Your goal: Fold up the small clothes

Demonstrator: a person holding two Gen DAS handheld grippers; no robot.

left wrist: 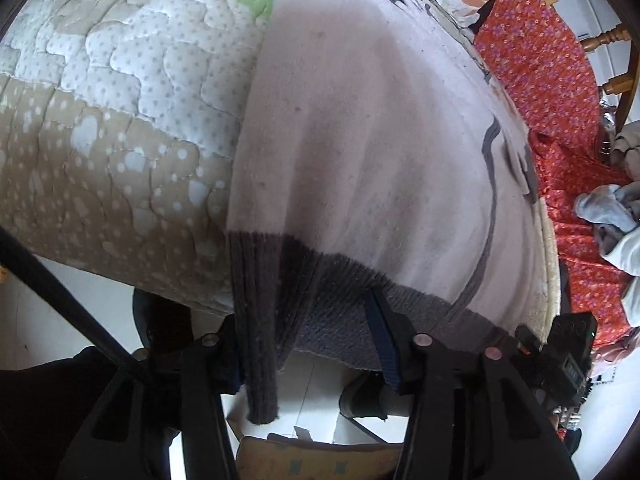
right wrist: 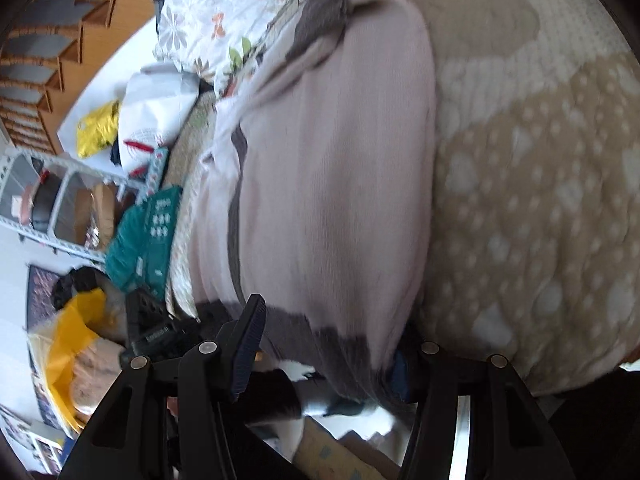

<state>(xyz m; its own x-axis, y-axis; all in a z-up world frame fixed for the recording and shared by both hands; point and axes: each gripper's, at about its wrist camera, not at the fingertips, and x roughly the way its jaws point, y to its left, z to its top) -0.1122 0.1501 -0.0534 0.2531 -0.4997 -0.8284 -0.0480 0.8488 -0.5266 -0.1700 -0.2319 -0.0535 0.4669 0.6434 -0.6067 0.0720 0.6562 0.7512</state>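
A small pale pink sweater (left wrist: 360, 140) with a dark grey ribbed hem (left wrist: 328, 304) lies on a quilted bed cover (left wrist: 100, 120). It also fills the right wrist view (right wrist: 328, 168), hem (right wrist: 320, 344) nearest. My left gripper (left wrist: 308, 344) is wide open with the hem hanging between its fingers at the bed edge. My right gripper (right wrist: 324, 352) is open too, its fingers on either side of the hem's other end. The right gripper body (left wrist: 568, 344) shows at the left view's right edge.
A red floral cloth (left wrist: 552, 92) and grey-white garments (left wrist: 616, 216) lie beyond the sweater. A floral pillow (right wrist: 224, 16), a teal bag (right wrist: 148, 236), a white rack (right wrist: 60, 200) and a yellow bag (right wrist: 68, 352) crowd the side. White floor and a cardboard box (left wrist: 312, 460) are below.
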